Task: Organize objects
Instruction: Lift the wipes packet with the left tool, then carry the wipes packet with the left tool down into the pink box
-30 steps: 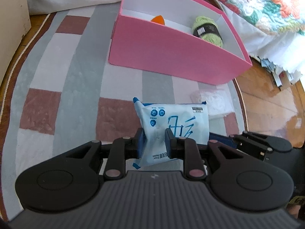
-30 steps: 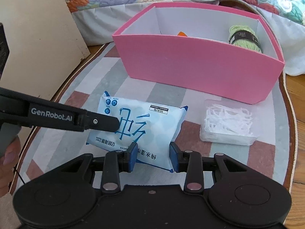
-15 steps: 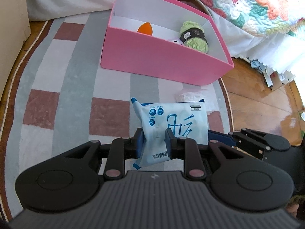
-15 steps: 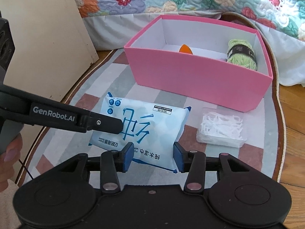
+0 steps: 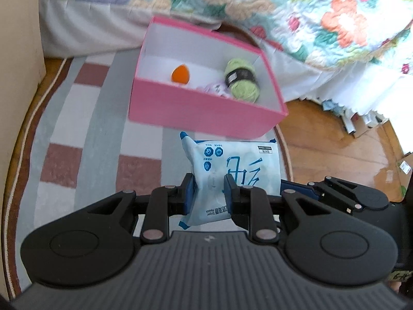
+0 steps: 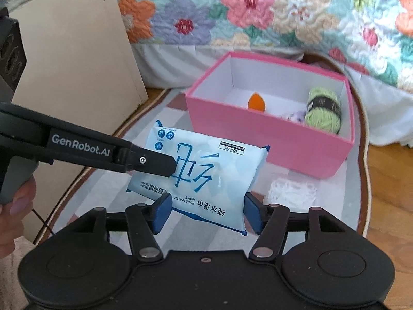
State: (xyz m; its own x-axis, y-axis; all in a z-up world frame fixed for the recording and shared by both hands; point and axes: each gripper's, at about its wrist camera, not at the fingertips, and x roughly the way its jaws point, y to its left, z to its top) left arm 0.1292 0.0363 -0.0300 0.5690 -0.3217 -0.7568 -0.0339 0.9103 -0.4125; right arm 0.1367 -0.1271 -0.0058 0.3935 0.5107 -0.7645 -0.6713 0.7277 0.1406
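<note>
Above the rug's (image 5: 98,139) right edge, before pink box (image 5: 201,111): 1 wipes pack (image 5: 232,165), pinched in left claw (image 5: 208,193). Right claw (image 6: 206,213) opening, pads clear. Step: transfer. Next, likely: carry over box rim, release.

A pale blue wipes pack (image 6: 206,173) with dark blue characters hangs tilted above the striped rug (image 5: 85,139), in front of the open pink box (image 5: 204,108). Inside the box lie an orange sponge (image 5: 180,73) and a green yarn ball (image 5: 241,80).
</note>
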